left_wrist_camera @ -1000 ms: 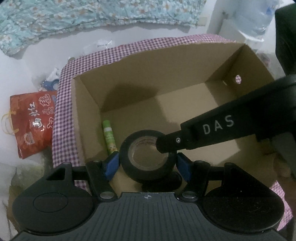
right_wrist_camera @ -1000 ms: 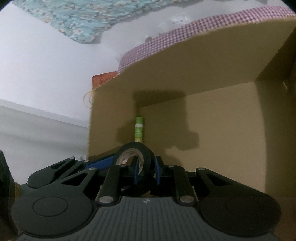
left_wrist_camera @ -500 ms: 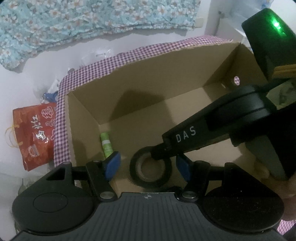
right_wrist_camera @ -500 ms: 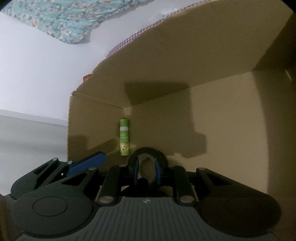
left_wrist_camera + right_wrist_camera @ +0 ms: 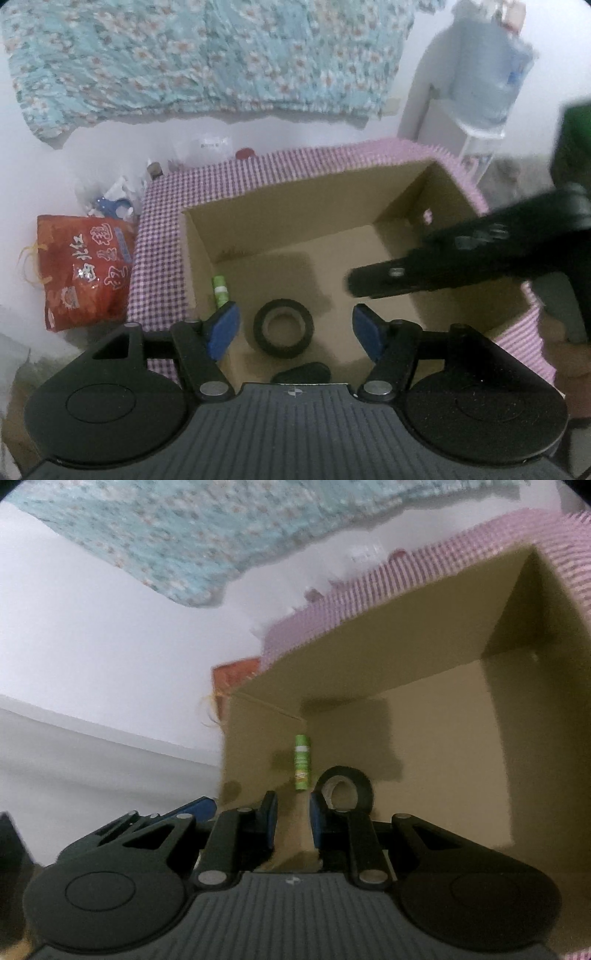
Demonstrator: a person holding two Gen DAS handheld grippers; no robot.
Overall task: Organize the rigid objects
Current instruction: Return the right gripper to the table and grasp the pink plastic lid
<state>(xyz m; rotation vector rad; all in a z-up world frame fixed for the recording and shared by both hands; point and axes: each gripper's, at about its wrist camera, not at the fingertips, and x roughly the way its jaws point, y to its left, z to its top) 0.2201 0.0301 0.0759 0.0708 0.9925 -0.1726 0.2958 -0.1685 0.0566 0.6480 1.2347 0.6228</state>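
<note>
The left gripper (image 5: pixel 295 328) was held pointing steeply downward, its blue pads (image 5: pixel 221 330) set well apart with nothing pressed between them. The right gripper (image 5: pixel 291 812) was angled less steeply, its jaws drawn nearly together around a narrow empty gap. In the left wrist view, the right gripper was seen reaching in from the right as a blurred black finger (image 5: pixel 436 273), above and beyond the left gripper's right pad.
</note>
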